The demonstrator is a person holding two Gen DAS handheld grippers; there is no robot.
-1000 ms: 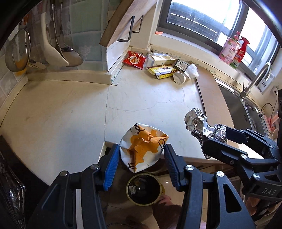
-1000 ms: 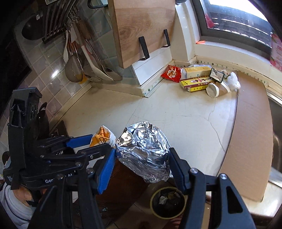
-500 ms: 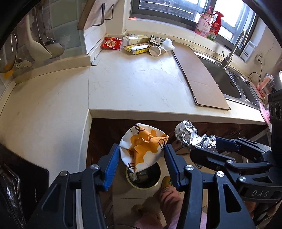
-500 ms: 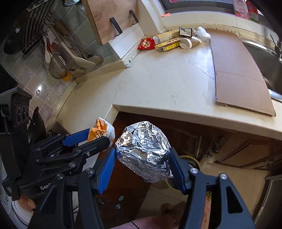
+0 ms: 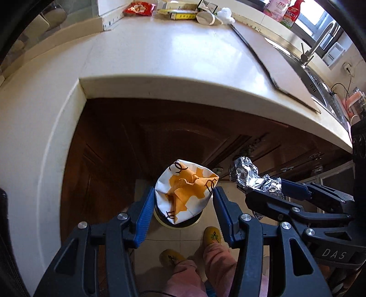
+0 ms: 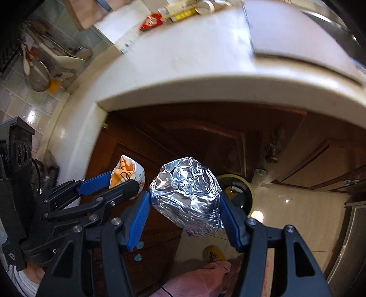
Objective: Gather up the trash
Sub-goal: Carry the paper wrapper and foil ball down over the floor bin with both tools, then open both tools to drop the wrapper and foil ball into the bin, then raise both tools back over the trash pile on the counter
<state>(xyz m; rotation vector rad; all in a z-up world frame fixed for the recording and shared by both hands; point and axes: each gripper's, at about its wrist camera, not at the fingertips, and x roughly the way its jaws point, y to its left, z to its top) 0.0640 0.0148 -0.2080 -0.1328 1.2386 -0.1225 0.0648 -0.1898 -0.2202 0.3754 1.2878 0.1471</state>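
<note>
My left gripper [image 5: 184, 196] is shut on a crumpled white and orange paper wrapper [image 5: 185, 189], held straight above the round trash bin [image 5: 180, 225] on the floor, whose opening the wrapper mostly hides. My right gripper [image 6: 185, 201] is shut on a crumpled ball of aluminium foil [image 6: 187, 194]. In the right wrist view the bin [image 6: 240, 189] shows just right of the foil, partly behind it. The two grippers hang side by side below the counter's edge: the foil [image 5: 249, 176] appears at the right in the left wrist view, the wrapper [image 6: 128, 171] at the left in the right wrist view.
The pale counter [image 5: 160, 57] curves overhead, with dark wooden cabinet doors [image 5: 171, 137] under it. Packets and boxes [image 5: 178, 11] lie at its far back, a cardboard sheet [image 5: 286, 75] beside the sink [image 5: 320, 82]. A person's pink trouser legs and yellow slippers [image 5: 212, 235] stand by the bin.
Both grippers have come down from above the counter to below its edge, in front of the cabinet doors, still holding wrapper and foil. The bin looks nearer.
</note>
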